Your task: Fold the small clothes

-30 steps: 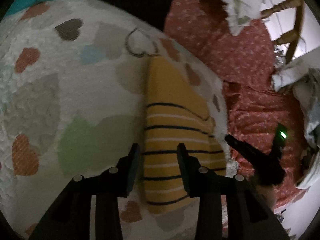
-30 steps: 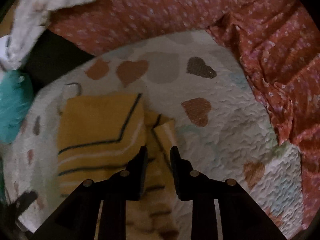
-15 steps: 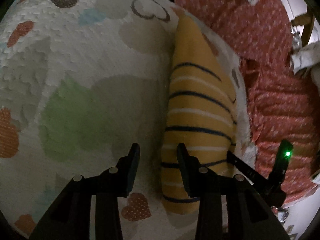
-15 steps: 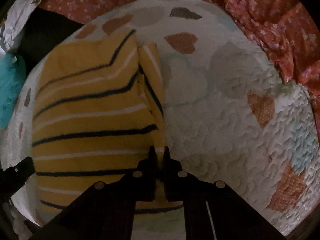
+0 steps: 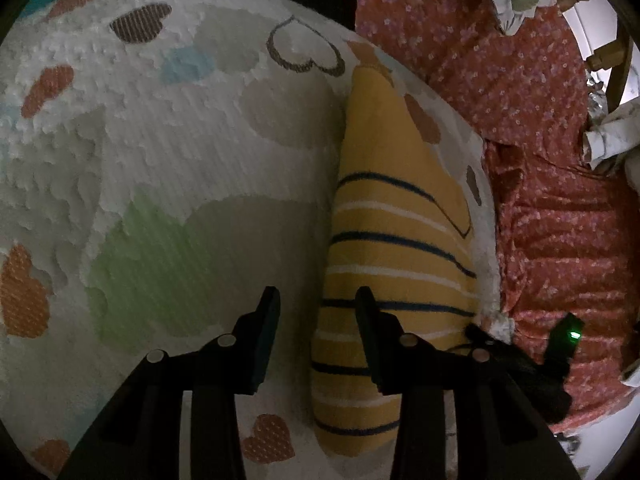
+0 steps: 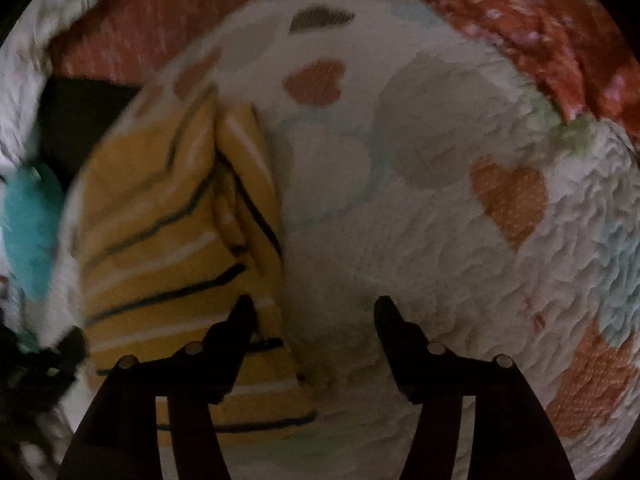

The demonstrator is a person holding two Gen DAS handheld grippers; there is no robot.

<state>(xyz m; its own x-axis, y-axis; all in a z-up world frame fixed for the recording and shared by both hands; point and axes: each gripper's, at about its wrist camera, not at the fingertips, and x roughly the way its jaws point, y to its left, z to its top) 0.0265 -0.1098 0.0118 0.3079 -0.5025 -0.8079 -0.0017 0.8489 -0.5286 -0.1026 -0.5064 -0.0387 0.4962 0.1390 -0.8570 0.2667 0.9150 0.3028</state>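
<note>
I am holding my left tool (image 5: 316, 300) part open, gripping nothing, its right finger over the folded yellow striped garment (image 5: 396, 248), which is lying near the right edge of the heart-print quilt (image 5: 168, 160). My right tool (image 6: 312, 308) is opening, empty, beside the garment.

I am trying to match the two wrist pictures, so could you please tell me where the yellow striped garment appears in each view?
Left wrist view: the yellow striped garment runs up the picture right of centre, its near end beside the left gripper.
Right wrist view: the garment fills the left-centre, blurred, reaching the left finger of the right gripper, whose fingers are opening.
Shared landmark: the heart-patterned quilt beneath it, edged by the red floral fabric.
</note>
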